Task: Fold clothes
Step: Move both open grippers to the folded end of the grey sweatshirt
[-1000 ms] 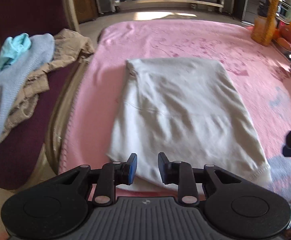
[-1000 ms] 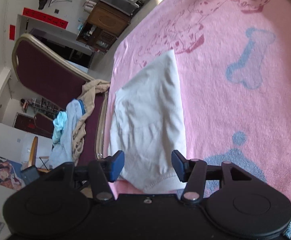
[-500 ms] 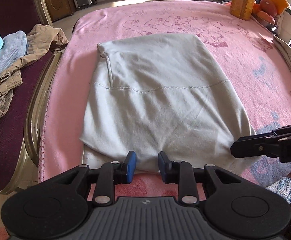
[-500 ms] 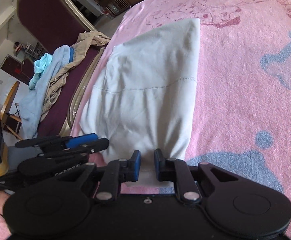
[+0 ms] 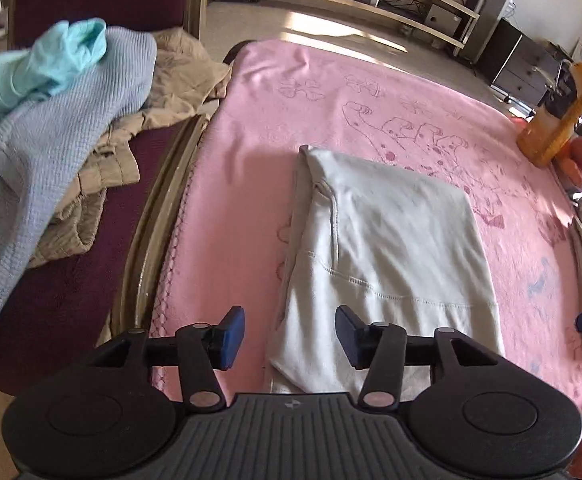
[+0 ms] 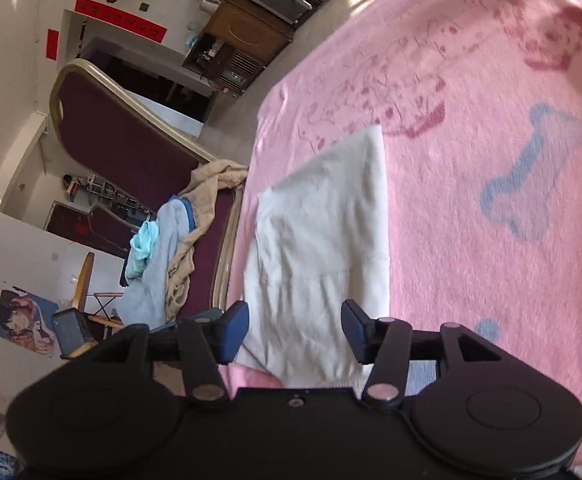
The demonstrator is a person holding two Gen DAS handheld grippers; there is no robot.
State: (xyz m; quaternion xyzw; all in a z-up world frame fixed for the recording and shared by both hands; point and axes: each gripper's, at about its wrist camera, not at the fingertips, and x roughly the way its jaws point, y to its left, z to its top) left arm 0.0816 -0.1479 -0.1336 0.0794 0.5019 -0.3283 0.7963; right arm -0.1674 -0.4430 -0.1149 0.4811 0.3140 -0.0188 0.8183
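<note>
Folded white cotton garment [image 5: 387, 264] lies flat on the pink patterned blanket [image 5: 243, 216], long axis running away from both cameras, hemmed end nearest. Left gripper [image 5: 289, 338] and right gripper [image 6: 295, 334] both spread apart, gripping nothing, above the near edge.

Half a second back I had both jaws pinched down at the near hem of the white garment [image 5: 391, 248]. Now my left hand-held gripper [image 5: 289, 338] and right hand-held gripper [image 6: 295, 330] are both spread wide and pulled back, the garment lying loose on the pink blanket [image 5: 251, 160].
</note>
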